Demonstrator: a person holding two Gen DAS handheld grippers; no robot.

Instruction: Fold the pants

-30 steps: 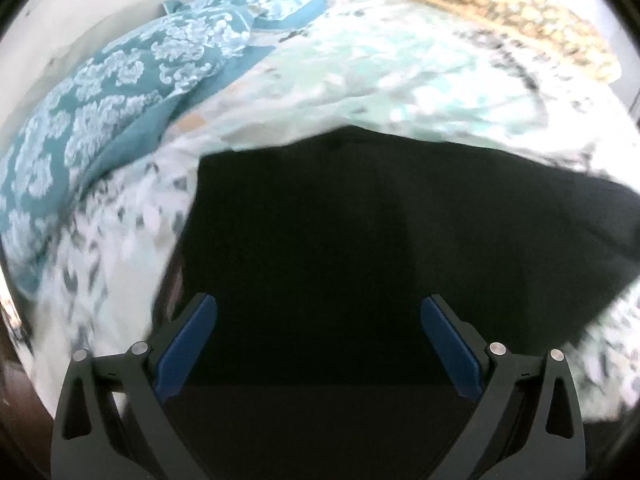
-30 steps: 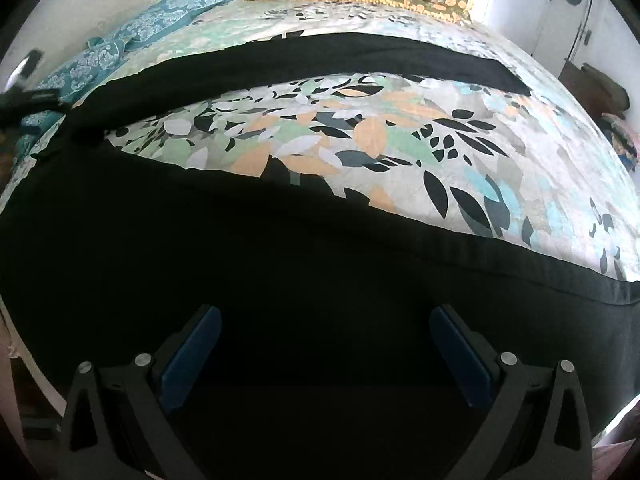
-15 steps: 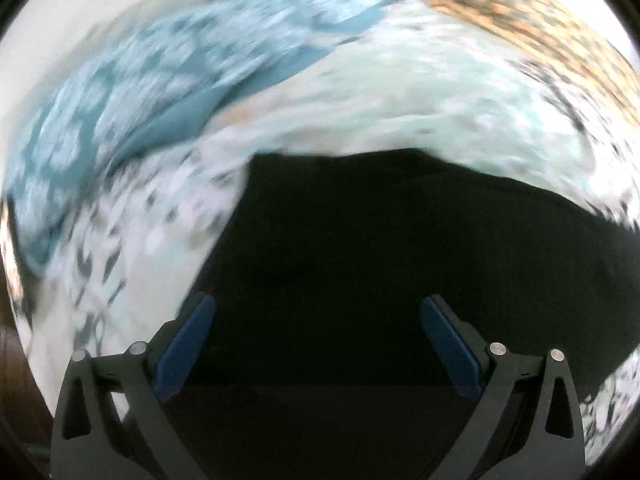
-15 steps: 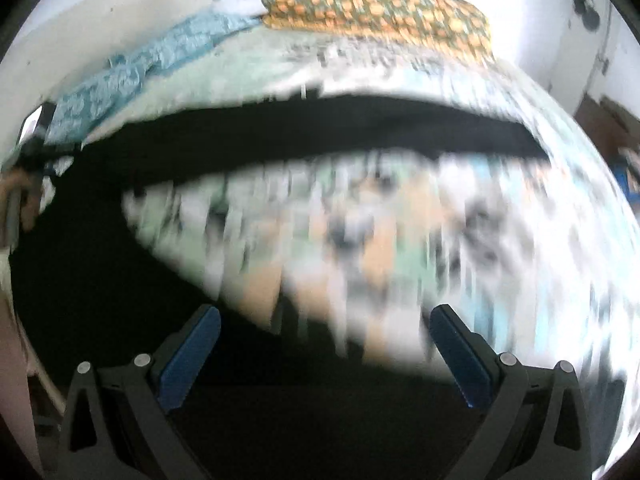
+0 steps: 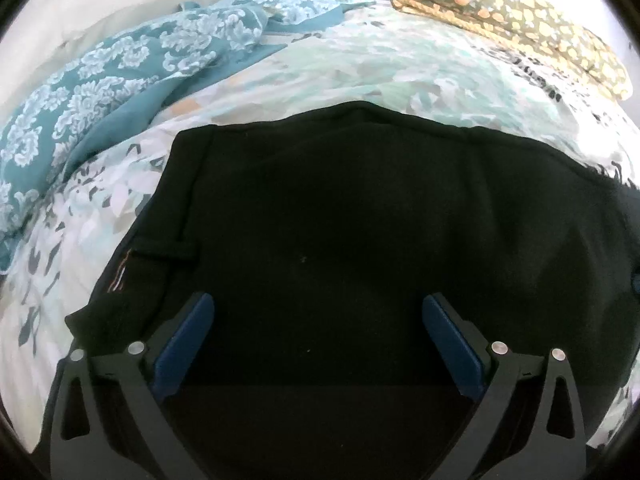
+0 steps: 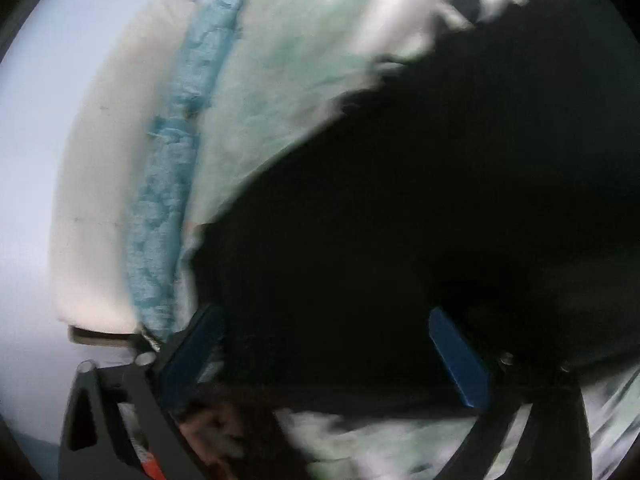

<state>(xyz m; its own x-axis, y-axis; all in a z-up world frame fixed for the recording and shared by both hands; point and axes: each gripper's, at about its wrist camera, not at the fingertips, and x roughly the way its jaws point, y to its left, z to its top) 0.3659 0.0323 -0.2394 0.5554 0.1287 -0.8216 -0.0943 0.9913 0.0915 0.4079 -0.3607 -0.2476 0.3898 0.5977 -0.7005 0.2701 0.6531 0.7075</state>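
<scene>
The black pants (image 5: 360, 220) lie spread on a leaf-print bedspread (image 5: 400, 68). In the left wrist view the waistband end with a belt loop is at the left and the cloth fills the middle. My left gripper (image 5: 318, 320) is open just above the pants, its blue pads (image 5: 184, 340) wide apart. The right wrist view is blurred; the pants (image 6: 440, 200) fill its right and middle. My right gripper (image 6: 324, 344) is open over the pants, holding nothing.
A teal floral blanket (image 5: 100, 88) lies bunched at the bed's left side. An orange-patterned pillow (image 5: 520, 20) lies at the head. In the right wrist view a cream wall or headboard panel (image 6: 100, 200) is at the left beside the teal blanket (image 6: 168, 220).
The right gripper has swung sharply left and rolled, from facing the pant legs to facing the bed's left side. The left gripper has shifted a little, and the waistband corner sits further left.
</scene>
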